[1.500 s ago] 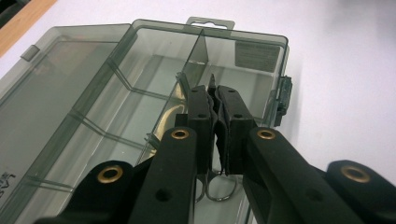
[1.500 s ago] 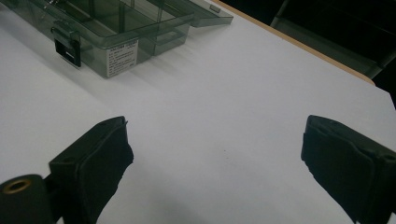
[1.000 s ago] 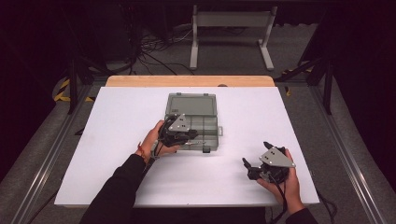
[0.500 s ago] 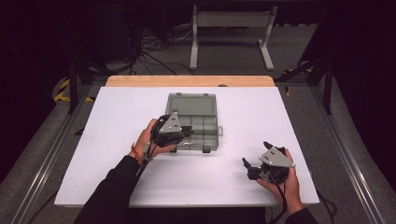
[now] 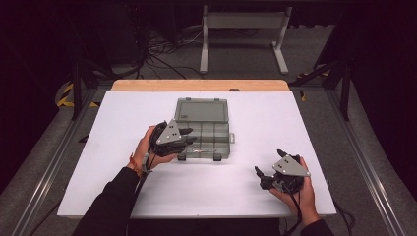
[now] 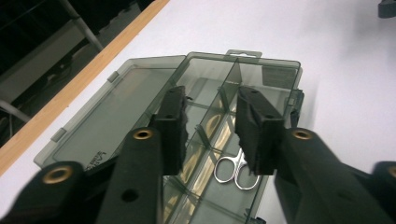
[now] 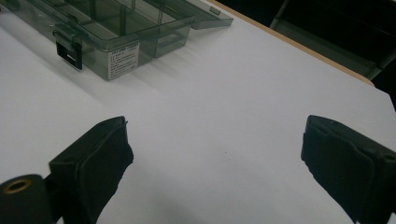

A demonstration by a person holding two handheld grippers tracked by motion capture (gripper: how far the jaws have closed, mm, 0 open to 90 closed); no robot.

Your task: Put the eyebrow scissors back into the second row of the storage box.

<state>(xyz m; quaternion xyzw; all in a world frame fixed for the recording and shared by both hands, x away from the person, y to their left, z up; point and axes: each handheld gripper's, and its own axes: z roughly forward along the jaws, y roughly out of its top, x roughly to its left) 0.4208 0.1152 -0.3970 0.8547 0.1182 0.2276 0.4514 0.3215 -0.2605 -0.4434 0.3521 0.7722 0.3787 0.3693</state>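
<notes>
Scissors (image 6: pixel 236 169) lie flat in a see-through grey box (image 5: pixel 209 132), in a small space near the front wall, and their shiny round handles show in the left gripper view. On the left of the high view, a hand (image 5: pixel 147 150) in a dark sleeve holds the left gripper (image 5: pixel 189 135) over the left front part of the box. Its jaws have just been opening. They stand a little apart now, and nothing is between them. In the left gripper view the scissors sit below the gap, and the black pads (image 6: pixel 175 123) do not touch them. The box sits in the middle of a white table (image 5: pixel 108 147) with its lid (image 5: pixel 202 109) folded back flat toward the far wooden edge. Thin walls split the box into many small spaces. In the right gripper view two dark latches (image 7: pixel 69 50) hang on the front wall of the box, with a small white label (image 7: pixel 123 60) just beside them. Over on the right of the high view, the right gripper (image 5: pixel 268 169) rests low by the near edge of the table, well apart from the box. Its jaws are spread wide, with just bare white table between them.
</notes>
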